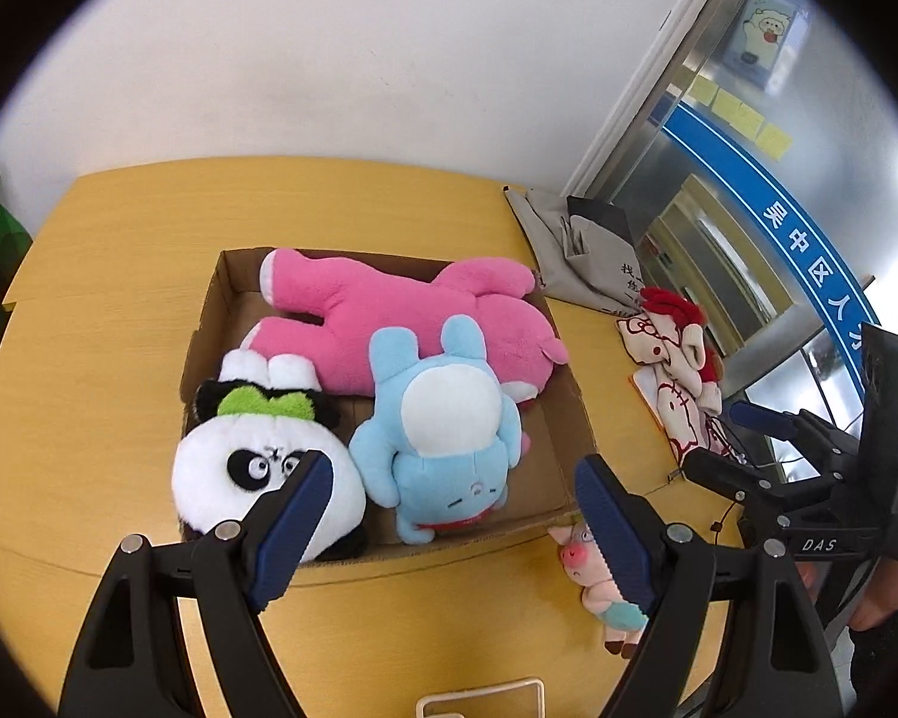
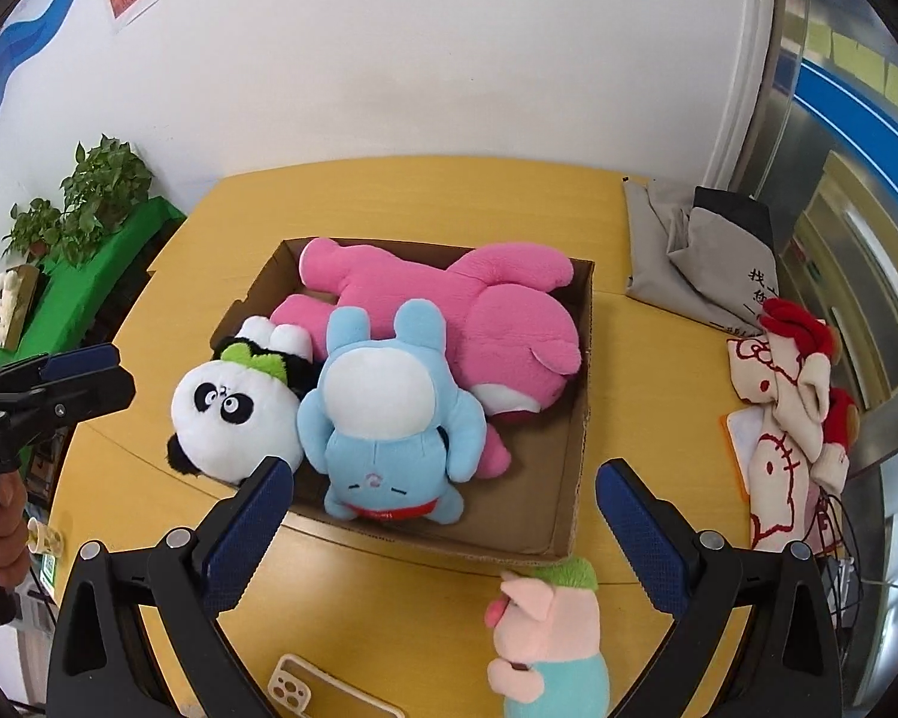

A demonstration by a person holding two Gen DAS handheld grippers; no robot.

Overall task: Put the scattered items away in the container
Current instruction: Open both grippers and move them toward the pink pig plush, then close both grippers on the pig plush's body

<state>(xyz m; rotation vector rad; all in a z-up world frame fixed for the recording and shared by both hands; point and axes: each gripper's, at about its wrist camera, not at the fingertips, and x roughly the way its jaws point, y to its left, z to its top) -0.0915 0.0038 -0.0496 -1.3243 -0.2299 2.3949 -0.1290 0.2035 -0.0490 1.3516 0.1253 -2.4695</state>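
Observation:
A cardboard box (image 1: 560,419) (image 2: 575,478) on the yellow table holds a big pink plush (image 1: 389,305) (image 2: 497,305), a blue plush (image 1: 443,449) (image 2: 389,419) and a panda plush (image 1: 233,472) (image 2: 227,419) that leans over its near left rim. A small pig plush (image 1: 592,562) (image 2: 545,628) lies on the table just outside the near right corner. My left gripper (image 1: 455,523) (image 2: 105,377) hovers open above the box's near edge, with nothing between its fingers. My right gripper (image 2: 446,529) (image 1: 730,449) is wide open above the same edge, also holding nothing.
A grey cloth bag (image 1: 575,245) (image 2: 688,251) and a red-and-cream cat plush pile (image 1: 676,371) (image 2: 790,419) sit at the table's right side. A phone case (image 2: 311,688) lies near the front edge. Potted plants (image 2: 90,191) stand at the left. A white wall runs behind the table.

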